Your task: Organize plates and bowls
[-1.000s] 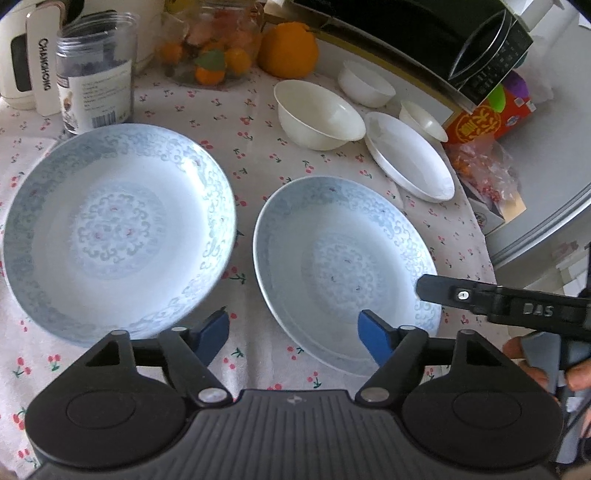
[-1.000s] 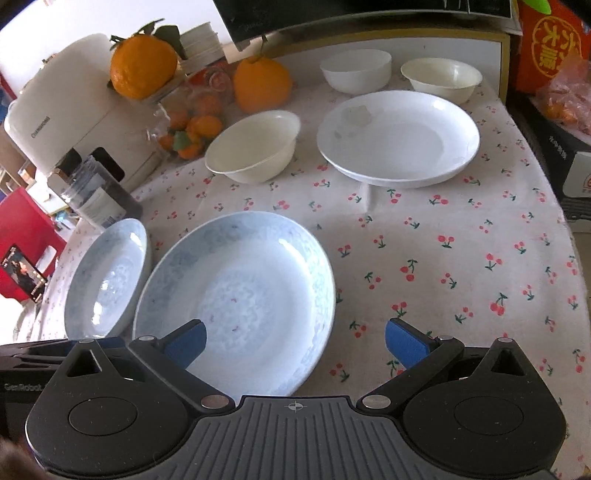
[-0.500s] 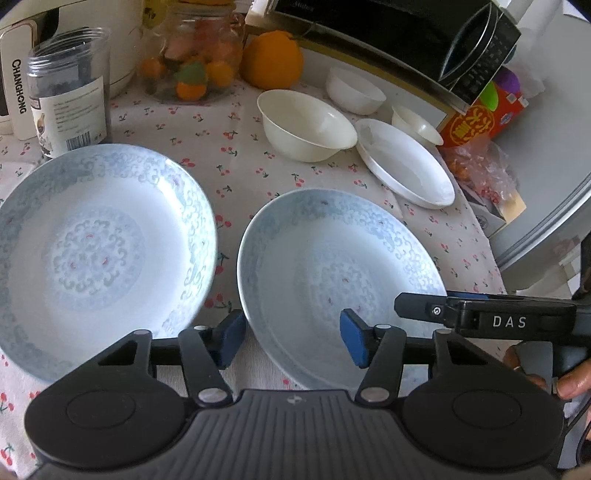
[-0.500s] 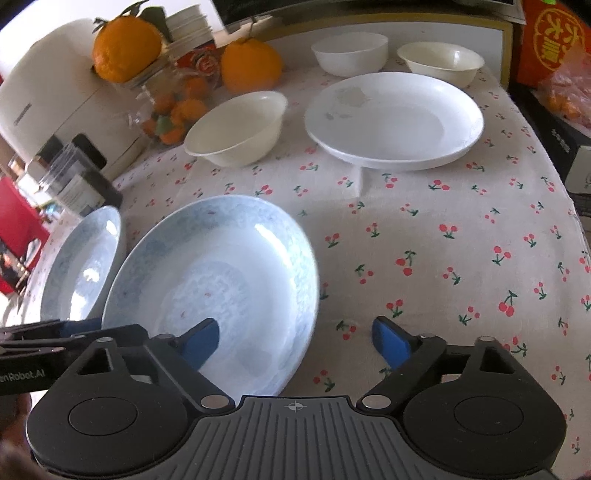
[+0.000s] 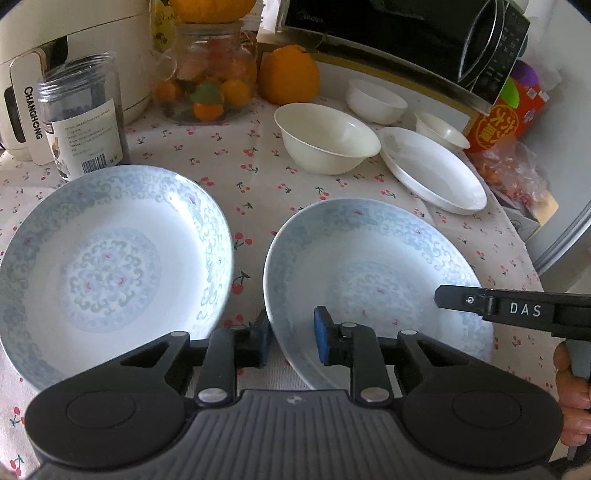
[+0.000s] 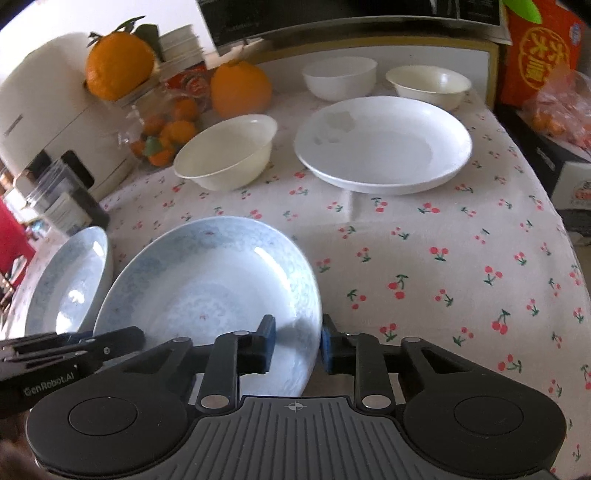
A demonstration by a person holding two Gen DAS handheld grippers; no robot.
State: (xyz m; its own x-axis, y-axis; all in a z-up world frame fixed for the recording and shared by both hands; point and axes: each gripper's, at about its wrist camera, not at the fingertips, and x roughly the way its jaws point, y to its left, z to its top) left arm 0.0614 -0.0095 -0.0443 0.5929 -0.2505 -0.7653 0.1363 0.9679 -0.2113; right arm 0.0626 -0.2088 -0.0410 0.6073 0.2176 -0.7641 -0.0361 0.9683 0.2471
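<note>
Two blue-patterned plates lie on the cherry-print cloth. The right plate (image 5: 373, 273) (image 6: 207, 291) has both grippers on its near rim. My left gripper (image 5: 291, 339) straddles its left rim, one pad inside and one outside. My right gripper (image 6: 297, 341) straddles its right rim the same way. Both pairs of jaws stand narrow around the rim; contact looks close. The left plate (image 5: 107, 258) (image 6: 70, 288) lies beside it, untouched. Further back stand a cream bowl (image 5: 327, 136) (image 6: 227, 151), a white plate (image 5: 432, 168) (image 6: 384, 142) and two small bowls (image 6: 340, 77) (image 6: 428, 85).
At the back stand a rice cooker (image 5: 55, 55), a labelled clear canister (image 5: 81, 114), a glass jar of fruit (image 5: 210, 74), oranges (image 5: 288, 74) and a microwave (image 5: 406, 33). A red box (image 6: 539, 55) and bagged goods sit past the table's right edge.
Both grippers have closed from wide open down to a narrow gap around the right plate's rim. The left gripper shifted right onto that plate's left rim.
</note>
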